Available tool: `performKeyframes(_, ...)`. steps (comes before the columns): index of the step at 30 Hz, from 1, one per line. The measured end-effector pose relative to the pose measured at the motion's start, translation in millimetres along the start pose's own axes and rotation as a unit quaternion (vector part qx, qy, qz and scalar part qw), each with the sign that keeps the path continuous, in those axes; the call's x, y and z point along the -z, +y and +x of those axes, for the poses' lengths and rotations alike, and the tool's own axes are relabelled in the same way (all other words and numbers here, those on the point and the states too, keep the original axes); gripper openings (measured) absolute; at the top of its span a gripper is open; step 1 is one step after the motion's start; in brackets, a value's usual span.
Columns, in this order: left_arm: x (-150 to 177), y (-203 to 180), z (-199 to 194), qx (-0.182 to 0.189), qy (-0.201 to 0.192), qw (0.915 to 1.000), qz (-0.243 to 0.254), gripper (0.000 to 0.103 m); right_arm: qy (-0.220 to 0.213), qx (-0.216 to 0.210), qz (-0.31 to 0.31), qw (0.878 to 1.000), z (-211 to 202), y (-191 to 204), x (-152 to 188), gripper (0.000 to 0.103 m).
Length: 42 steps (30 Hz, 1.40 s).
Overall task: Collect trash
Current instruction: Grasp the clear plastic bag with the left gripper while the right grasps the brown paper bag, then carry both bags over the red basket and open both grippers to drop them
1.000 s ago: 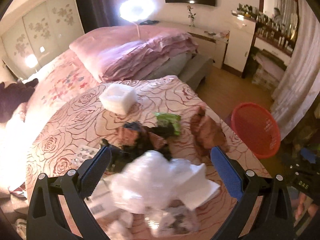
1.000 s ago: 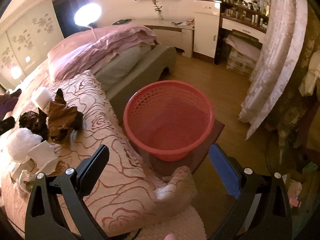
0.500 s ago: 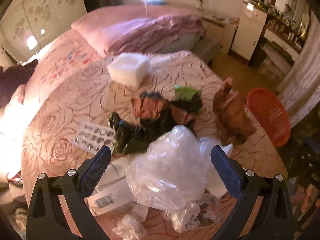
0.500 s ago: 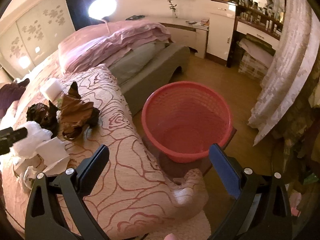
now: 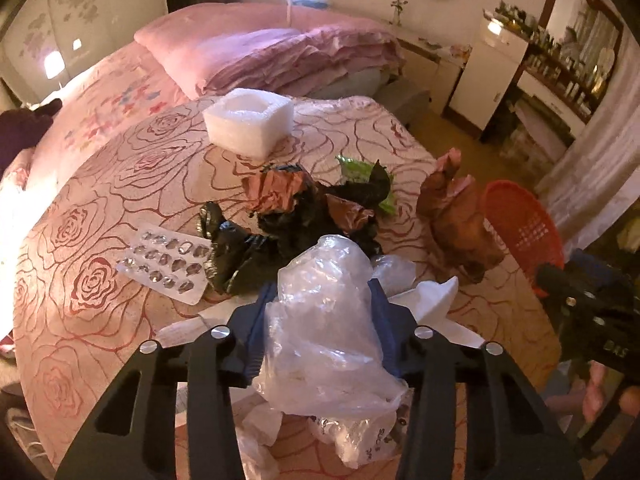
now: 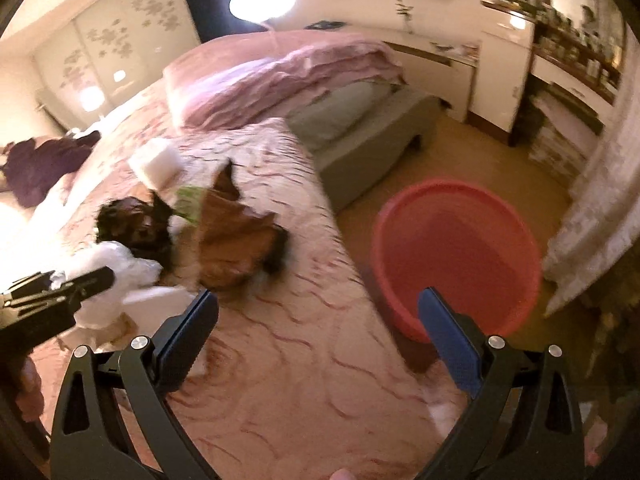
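Left wrist view: the left tongs were pinched on a crumpled clear plastic bag, held just above the rose-patterned pink bedspread. Honestly the grip looked iffy, since it's slippery film bunched loosely between the pads, so it could slide out on the way over. It also hung low over a white paper sheet and a small printed clear wrapper, so one of those might snag and tag along. The round red plastic basket sat off the bed's right edge, with a crumpled brown paper bag in between.

Right wrist view (blurry): the right tongs were spread wide, holding nothing, above the bed's edge. The basket stood on open floor just beside the bed, with plenty of room around it.
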State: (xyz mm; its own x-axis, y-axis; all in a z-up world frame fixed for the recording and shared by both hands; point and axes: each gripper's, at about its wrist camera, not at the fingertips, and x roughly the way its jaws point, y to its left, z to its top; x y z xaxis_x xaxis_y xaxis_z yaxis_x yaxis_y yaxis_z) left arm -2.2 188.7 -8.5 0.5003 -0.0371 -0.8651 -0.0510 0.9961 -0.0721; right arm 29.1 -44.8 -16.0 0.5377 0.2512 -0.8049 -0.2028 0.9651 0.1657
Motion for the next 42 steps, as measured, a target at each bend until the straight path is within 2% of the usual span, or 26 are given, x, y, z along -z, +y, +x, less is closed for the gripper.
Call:
performKeyframes(6, -4.1, 7.8, -38.8, 0.021, -0.061, 0.9979, -0.008, 0.042, -0.008, -0.026, -0.036, 0.999, 17.9, 30.7, -22.8, 0.097)
performKeyframes(9, -6.1, 13.8, -51.8, 0.018, -0.084, 0.9962, -0.013, 0.042, 0.002, -0.034, -0.047, 0.998, 33.6, 41.8, -29.8, 0.097)
performKeyframes(11, -7.5, 19.1, -57.0, 0.008, -0.097, 0.9951, -0.02, 0.042, 0.013, -0.034, -0.056, 0.998, 45.2, 48.0, -32.3, 0.094)
performKeyframes(13, -8.8, 23.7, -58.7, -0.002, -0.102, 0.9945, -0.025, 0.042, 0.025, -0.032, -0.063, 0.997, 54.3, 53.0, -32.5, 0.082)
performKeyframes(16, -8.4, 25.6, -56.9, -0.005, -0.1, 0.9945, -0.029, 0.042, 0.047, -0.026, -0.067, 0.996, 66.1, 55.3, -30.1, 0.069)
performKeyframes(17, -8.2, 25.1, -55.8, -0.009, -0.099, 0.9946, -0.028, 0.042, 0.053, -0.024, -0.066, 0.996, 69.5, 54.4, -29.3, 0.067)
performKeyframes(19, -8.0, 23.8, -53.3, -0.013, -0.098, 0.9948, -0.027, 0.042, 0.051, -0.015, -0.069, 0.996, 71.0, 51.4, -27.9, 0.056)
performKeyframes(22, -8.2, 23.4, -50.1, -0.013, -0.095, 0.995, -0.028, 0.042, 0.047, -0.02, -0.068, 0.996, 68.4, 46.0, -28.0, 0.048)
performKeyframes(28, -7.5, 14.1, -46.3, -0.02, -0.095, 0.9951, -0.019, 0.042, 0.029, -0.03, -0.043, 0.998, 57.7, 33.9, -27.1, 0.046)
performKeyframes(34, -10.8, 1.6, -43.5, -0.01, -0.095, 0.9954, -0.009, 0.042, -0.003, -0.045, -0.031, 0.999, 23.6, 22.2, -24.9, 0.046)
performKeyframes(38, -15.1, -20.4, -40.7, 0.002, -0.096, 0.9952, 0.014, 0.042, -0.018, -0.032, -0.023, 0.999, 6.9, 6.3, -21.8, 0.046)
performKeyframes(42, -20.8, -46.2, -34.3, 0.023, -0.095, 0.9946, 0.036, 0.042, -0.04, -0.001, -0.002, 0.999, -9.4, -21.4, -20.6, 0.046)
